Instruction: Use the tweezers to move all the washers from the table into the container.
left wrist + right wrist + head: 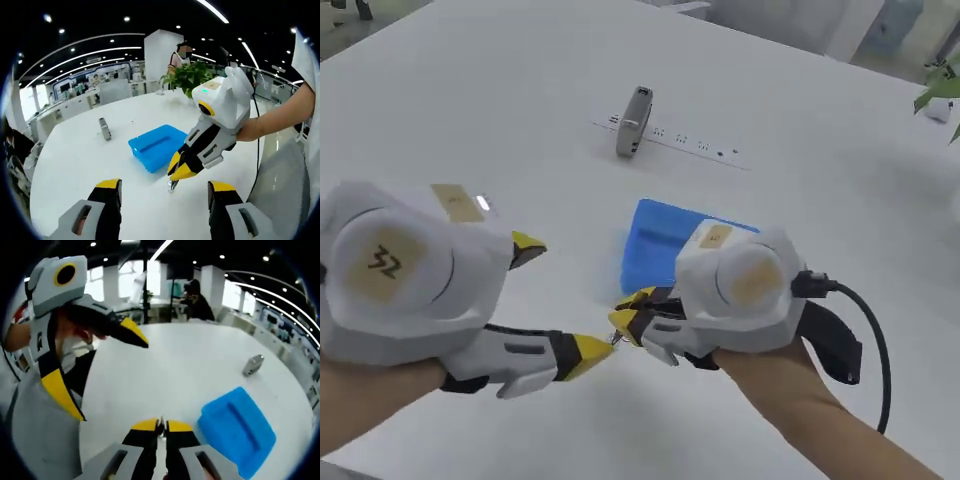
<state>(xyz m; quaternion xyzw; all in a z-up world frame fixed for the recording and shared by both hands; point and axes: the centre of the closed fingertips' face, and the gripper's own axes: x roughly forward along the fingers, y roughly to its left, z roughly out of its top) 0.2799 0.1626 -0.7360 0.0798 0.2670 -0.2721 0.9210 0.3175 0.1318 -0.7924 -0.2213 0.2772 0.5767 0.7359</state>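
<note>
Just beside the blue container point(660, 245), pinching what look like tweezers point(172, 186) in the right claw point(625, 322); holding the left claw point(563, 297) spread.

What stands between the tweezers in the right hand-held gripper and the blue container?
Nothing visible does. The right hand-held gripper holds the tweezers beside the blue container, with bare white table between; the left hand-held gripper sits on the opposite side.
</note>
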